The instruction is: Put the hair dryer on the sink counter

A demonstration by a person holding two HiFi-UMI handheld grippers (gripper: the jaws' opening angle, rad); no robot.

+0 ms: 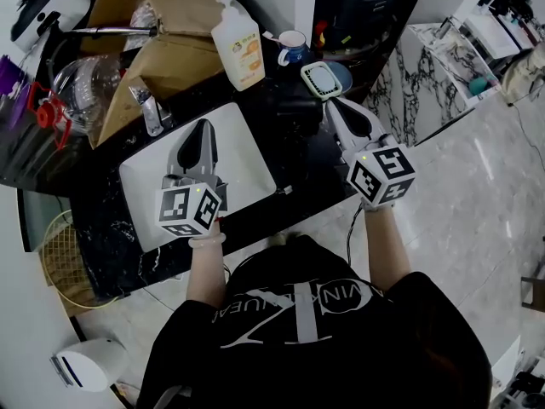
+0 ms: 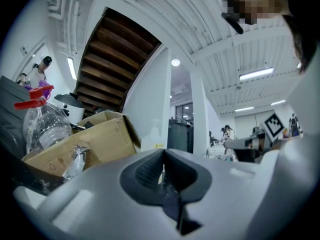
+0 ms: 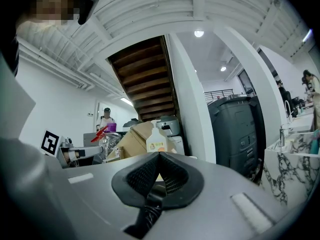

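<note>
My left gripper (image 1: 204, 128) hangs over the white sink basin (image 1: 140, 186), with its jaws together and nothing between them. To the right, over the black counter (image 1: 298, 156), my right gripper (image 1: 334, 105) is held level, its tips close to a green-rimmed soap dish (image 1: 322, 79); it is shut and empty too. In the left gripper view the left gripper (image 2: 163, 153) points past a cardboard box (image 2: 85, 141). In the right gripper view the right gripper (image 3: 159, 155) points at a soap bottle (image 3: 157, 143). I cannot pick out a hair dryer in any view.
A faucet (image 1: 152, 111), a pump soap bottle (image 1: 238, 45), a mug (image 1: 294, 48), a cardboard box (image 1: 162, 58) and a clear plastic jug (image 1: 89, 83) line the back of the counter. A marble shelf unit (image 1: 443, 58) stands at the right. A wire basket (image 1: 64, 254) sits on the floor at the left.
</note>
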